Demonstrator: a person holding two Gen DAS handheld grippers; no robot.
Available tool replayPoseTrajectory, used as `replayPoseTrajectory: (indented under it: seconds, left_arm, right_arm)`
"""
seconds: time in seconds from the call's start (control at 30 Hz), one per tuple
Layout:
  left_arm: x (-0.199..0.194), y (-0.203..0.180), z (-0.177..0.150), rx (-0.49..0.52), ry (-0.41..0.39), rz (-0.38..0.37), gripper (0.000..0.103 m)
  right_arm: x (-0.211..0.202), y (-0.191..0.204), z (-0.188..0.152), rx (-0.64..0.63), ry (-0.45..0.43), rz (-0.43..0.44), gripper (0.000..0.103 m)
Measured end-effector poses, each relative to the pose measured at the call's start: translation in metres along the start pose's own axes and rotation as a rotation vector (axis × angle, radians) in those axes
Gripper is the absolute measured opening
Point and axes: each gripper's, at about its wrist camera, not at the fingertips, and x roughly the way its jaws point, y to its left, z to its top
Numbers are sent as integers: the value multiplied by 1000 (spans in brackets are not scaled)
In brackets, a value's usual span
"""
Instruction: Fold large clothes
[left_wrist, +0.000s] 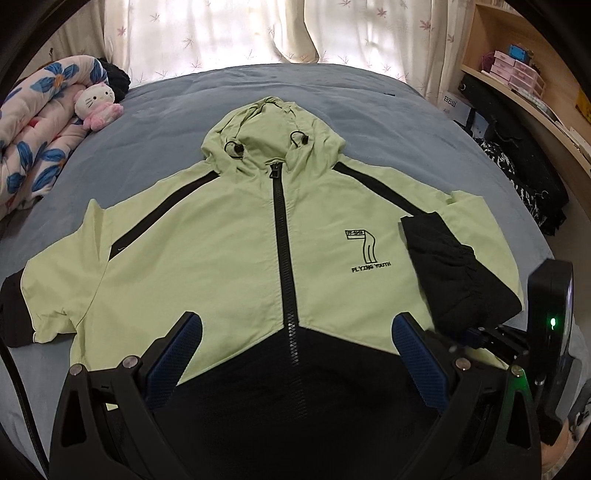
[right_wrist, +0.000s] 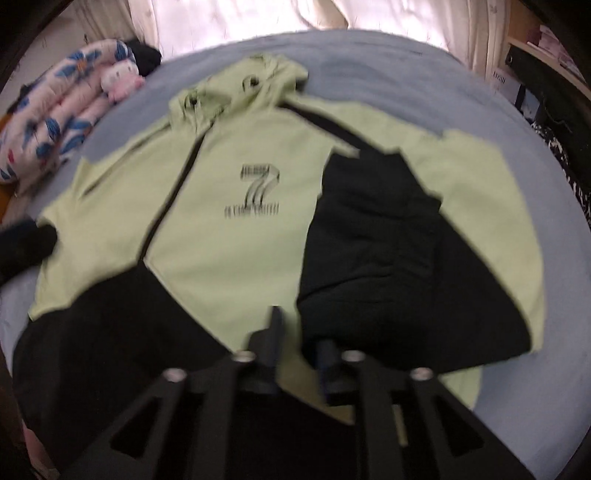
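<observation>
Flat – jacket (left_wrist: 229, 258) beneath both grippers, untouched.

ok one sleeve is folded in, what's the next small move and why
Probably take the left gripper across to the other sleeve, which lies spread out on the bed, and fold it over the jacket to match the black sleeve already folded in.

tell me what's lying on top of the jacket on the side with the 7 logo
Its own black sleeve end is folded in over the light green jacket, beside the 7 logo. The fabric beneath the sleeve is covered.
</observation>
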Motion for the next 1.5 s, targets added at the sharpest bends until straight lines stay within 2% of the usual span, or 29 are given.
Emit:
replayPoseTrajectory:
  seconds: [0.03,0.1,0.43,0.77,0.9,1.13,1.33,1.5]
  left_arm:
    - [0,1,-1,0,-1,-3,102]
    - [0,3,-1,-1,-4,-14,102]
    - [-13,-8,-7,36,-33,-43,102]
    - [-23,-24,-12,75,-46,-54,102]
    - [-24,-36,-13,112,-51,-51,102]
    - [-7,-66,-13,173,-12,-69,102]
    - [21,-107,-13,234,46,-100,102]
    - [45,-153,-15,348,60,-87,102]
  right_arm:
    - [-4,-1,-4,2,-9,7,53]
    - [-14,-1,-8,-6,-29,5,61]
    - [-40,19,-1,32,-121,27,61]
    - [-78,10,-13,116,-224,57,61]
    - [-88,3,-22,138,-263,30,61]
    - [-85,-26,-36,227,-243,-1,61]
    - [-82,-46,-48,276,-232,-7,61]
    - [-83,-61,-56,318,-223,-31,60]
